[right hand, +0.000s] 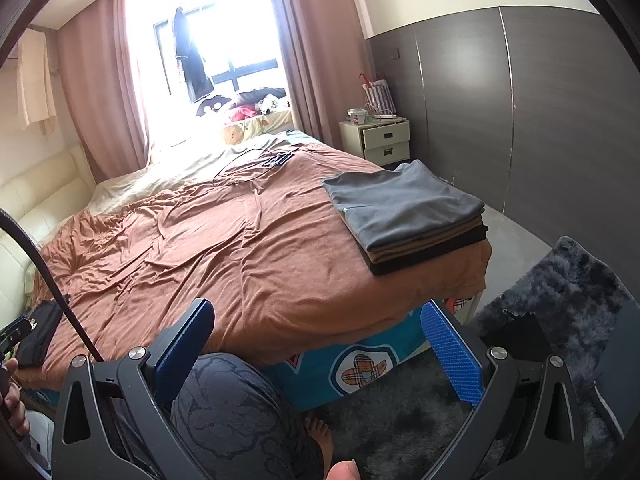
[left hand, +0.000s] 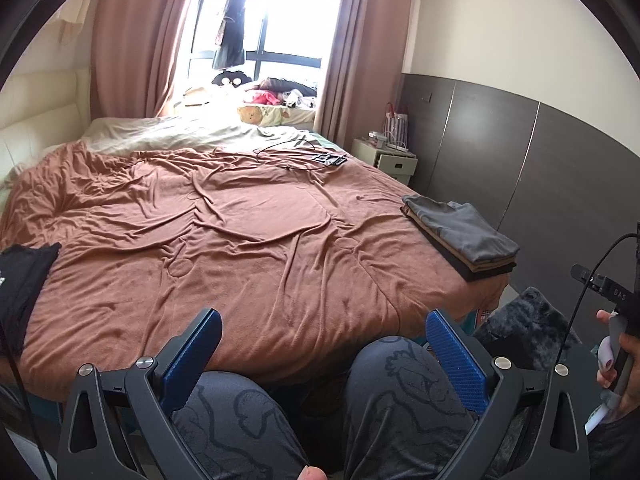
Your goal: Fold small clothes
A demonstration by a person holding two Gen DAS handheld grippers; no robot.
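Bedroom: sunlit window (left hand: 260,28) between pink curtains (left hand: 136,40), with a dark garment (left hand: 232,20) hanging at the glass.
Bed: rumpled rust-brown blanket (left hand: 240,232) spread across most of the mattress; a black cable (left hand: 288,152) lies near its far end.
Folded stack: small clothes (right hand: 408,216) piled at the blanket's right corner near the foot, grey piece on top, tan and black layers beneath.
Unfolded item: black garment (left hand: 20,280) lying at the left edge of the blanket, well apart from the stack.
Left gripper (left hand: 320,356): blue-padded jaws spread wide, holding nothing, poised over the person's patterned knees (left hand: 400,392).
Right gripper (right hand: 316,352): jaws likewise wide and empty, over one knee and a dark shaggy rug (right hand: 560,288).
Bedside: white nightstand (right hand: 380,140) against a grey panelled wall (right hand: 520,120), one drawer ajar.
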